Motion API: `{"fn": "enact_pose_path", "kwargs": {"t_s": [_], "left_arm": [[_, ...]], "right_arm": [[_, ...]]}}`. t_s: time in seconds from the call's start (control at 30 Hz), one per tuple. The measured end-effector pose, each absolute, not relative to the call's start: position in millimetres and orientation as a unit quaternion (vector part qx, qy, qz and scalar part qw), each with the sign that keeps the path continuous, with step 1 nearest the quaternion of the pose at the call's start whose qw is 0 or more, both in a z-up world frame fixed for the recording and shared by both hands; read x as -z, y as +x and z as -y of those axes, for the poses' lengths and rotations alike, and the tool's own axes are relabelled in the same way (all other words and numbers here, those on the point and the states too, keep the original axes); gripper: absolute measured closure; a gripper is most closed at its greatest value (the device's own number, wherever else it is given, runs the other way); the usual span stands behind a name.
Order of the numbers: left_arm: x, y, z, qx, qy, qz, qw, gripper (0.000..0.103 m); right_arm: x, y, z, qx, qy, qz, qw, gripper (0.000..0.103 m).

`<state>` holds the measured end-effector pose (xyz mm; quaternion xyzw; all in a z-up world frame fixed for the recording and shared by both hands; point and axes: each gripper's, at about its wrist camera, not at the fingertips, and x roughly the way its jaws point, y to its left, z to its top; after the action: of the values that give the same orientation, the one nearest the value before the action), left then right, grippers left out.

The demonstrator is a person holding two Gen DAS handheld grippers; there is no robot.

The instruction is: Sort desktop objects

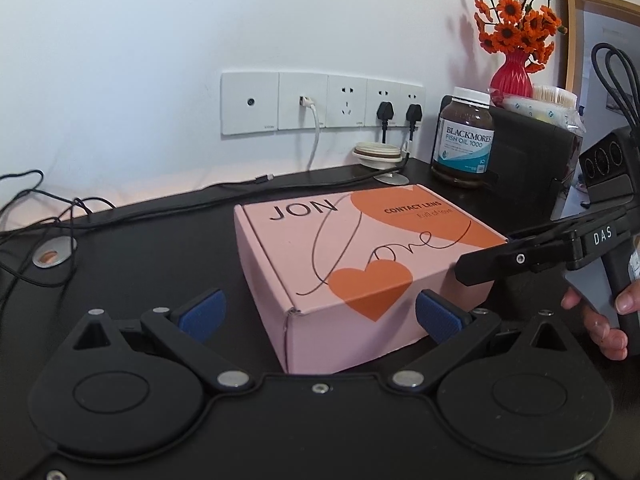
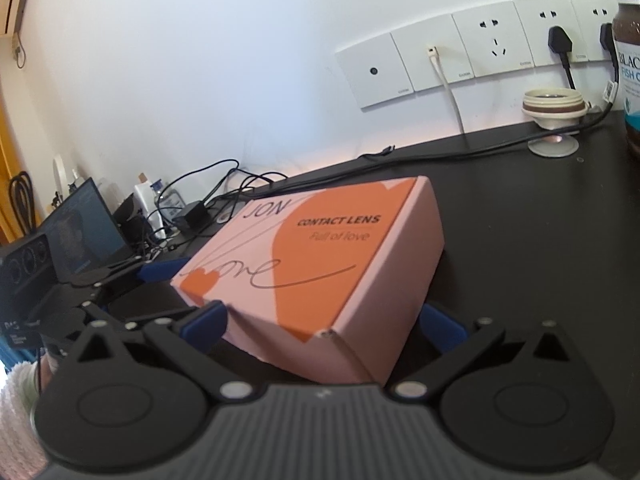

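Observation:
A pink contact-lens box (image 1: 340, 264) with orange hearts lies flat on the black desk (image 1: 160, 240). In the left wrist view, my left gripper (image 1: 320, 316) is open, its blue pads (image 1: 204, 314) straddling the box's near corner. My right gripper (image 1: 476, 266) reaches in from the right, held by a hand (image 1: 600, 320), its black finger at the box's right side. In the right wrist view the same box (image 2: 320, 264) sits between the wide-open blue pads (image 2: 204, 324) of my right gripper (image 2: 322, 326). My left gripper (image 2: 132, 276) shows at the box's far left end.
A fish oil bottle (image 1: 464, 136) stands behind the box, beside a black organizer (image 1: 528, 160) holding cotton swabs (image 1: 556, 98). A red vase of orange flowers (image 1: 514, 40) stands behind it. Wall sockets (image 1: 320, 100), a beige lid (image 1: 378, 154) and cables (image 1: 40, 200) line the back; a laptop (image 2: 84, 232) sits far left.

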<state>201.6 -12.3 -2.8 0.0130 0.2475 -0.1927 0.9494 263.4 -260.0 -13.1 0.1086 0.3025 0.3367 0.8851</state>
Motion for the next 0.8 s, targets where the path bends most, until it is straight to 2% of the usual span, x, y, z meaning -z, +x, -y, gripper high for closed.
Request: {"fn": "enact_pose_path", "kwargs": {"t_s": [0.13, 0.4, 0.8], "left_arm": [[4, 202, 21, 0.184, 0.04, -0.249, 0.95, 0.0], [7, 197, 37, 0.136, 0.092, -0.255, 0.953, 0.0], [2, 189, 32, 0.108, 0.066, -0.235, 0.964, 0.0]], "right_arm": [[11, 261, 255, -0.336, 0.092, -0.297, 0.889, 0.001], [2, 236, 231, -0.307, -0.014, -0.26, 0.915, 0.001], [2, 236, 223, -0.297, -0.044, -0.268, 0.915, 0.001]]}}
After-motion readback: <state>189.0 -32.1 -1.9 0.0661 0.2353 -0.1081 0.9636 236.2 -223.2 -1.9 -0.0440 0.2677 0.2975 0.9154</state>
